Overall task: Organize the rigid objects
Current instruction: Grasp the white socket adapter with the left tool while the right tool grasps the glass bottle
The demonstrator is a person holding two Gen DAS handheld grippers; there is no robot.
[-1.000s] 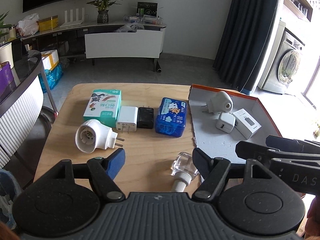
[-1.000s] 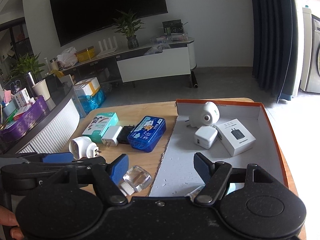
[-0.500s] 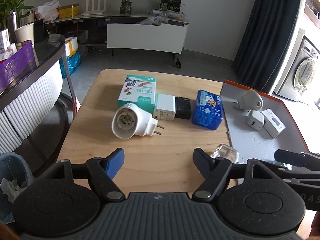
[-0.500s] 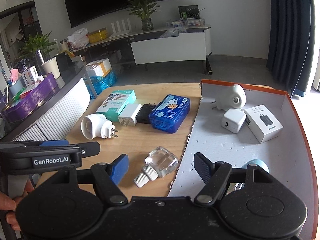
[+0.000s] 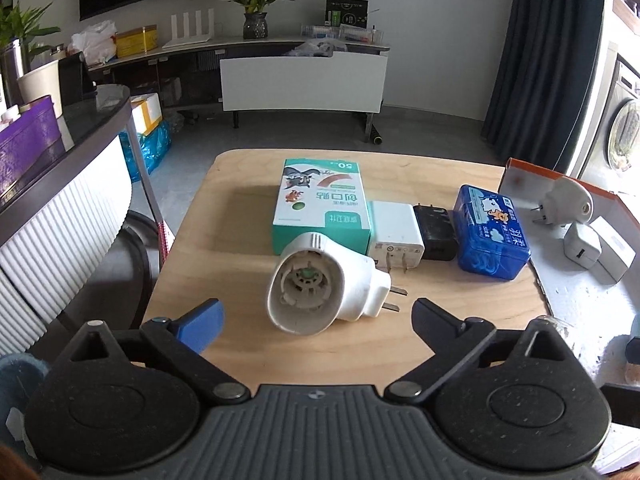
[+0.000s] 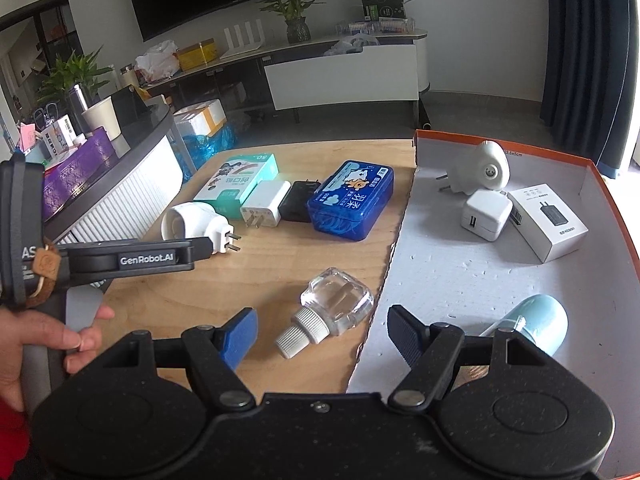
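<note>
Left wrist view: the white plug-in heater (image 5: 326, 282) is seen lying on its side on the tabletop (image 5: 192, 264), just ahead of the left gripper (image 5: 316, 316) and between the lines of its two fingers. Its round mouth is turned toward the camera and its prongs point right, so its long axis runs slantwise across the gap. The jaws are opening and nothing is pressed by them. The left hand is judged the nearer one for this piece.

In the right wrist view the clear bottle (image 6: 330, 310) is shown lying just ahead of the right gripper (image 6: 320, 334), white cap toward the camera, beside the edge of the orange-rimmed box (image 6: 500, 142); these jaws stand apart and grip nothing. Only this view shows the pale blue case (image 6: 536, 322) inside the box.
</note>
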